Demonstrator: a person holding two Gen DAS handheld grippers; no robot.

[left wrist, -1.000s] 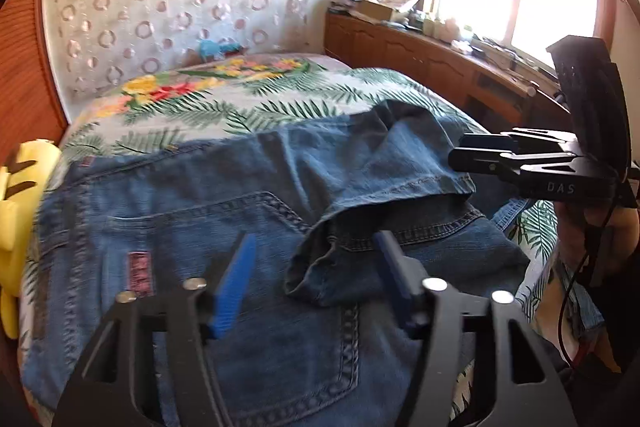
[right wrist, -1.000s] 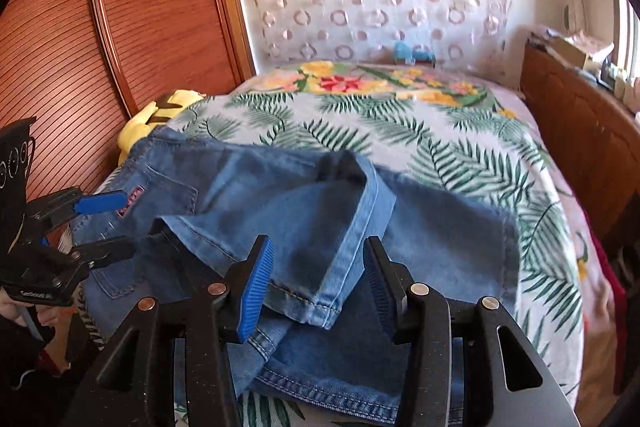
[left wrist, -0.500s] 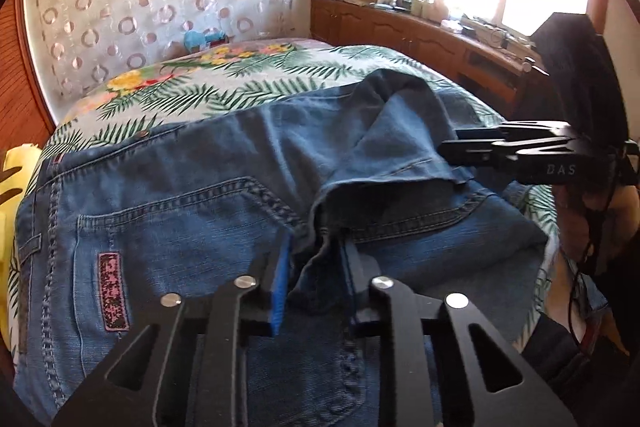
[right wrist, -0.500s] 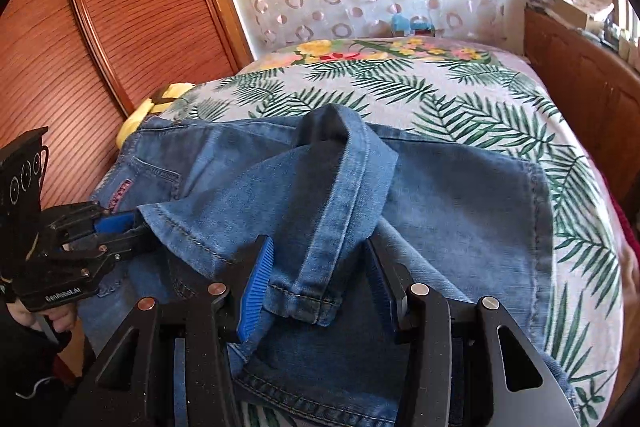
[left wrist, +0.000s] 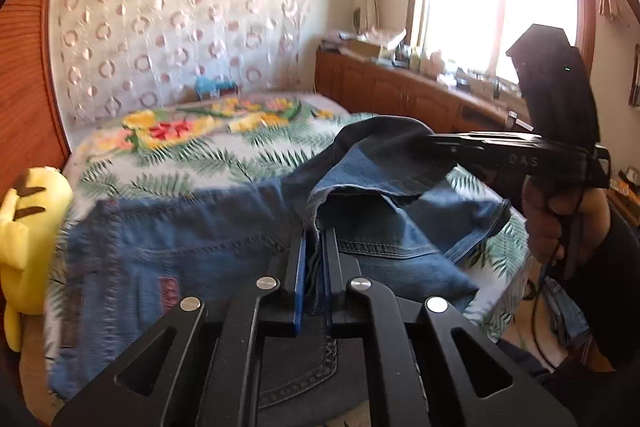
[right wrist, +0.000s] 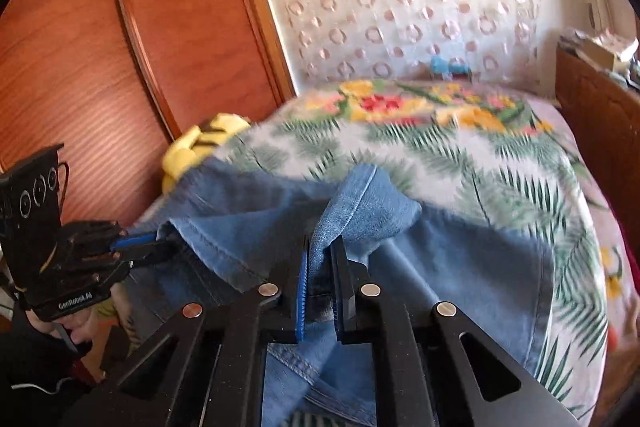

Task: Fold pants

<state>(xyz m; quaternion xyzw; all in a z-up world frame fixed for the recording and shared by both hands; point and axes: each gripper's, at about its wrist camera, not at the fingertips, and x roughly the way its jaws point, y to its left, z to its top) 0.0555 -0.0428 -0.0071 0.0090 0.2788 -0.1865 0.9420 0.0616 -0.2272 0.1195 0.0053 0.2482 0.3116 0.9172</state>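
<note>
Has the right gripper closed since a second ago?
Yes. The right gripper jaws, open before, now pinch the blue denim pants hem, lifted off the floral bedspread.

The pants (left wrist: 208,235) were matt blue denim cloth with raised stitched seams. The left tongs (left wrist: 313,281) and right tongs (right wrist: 321,287) were matt black plastic with shiny metal rivets. The wardrobe (right wrist: 120,47) was glossy wood.
</note>
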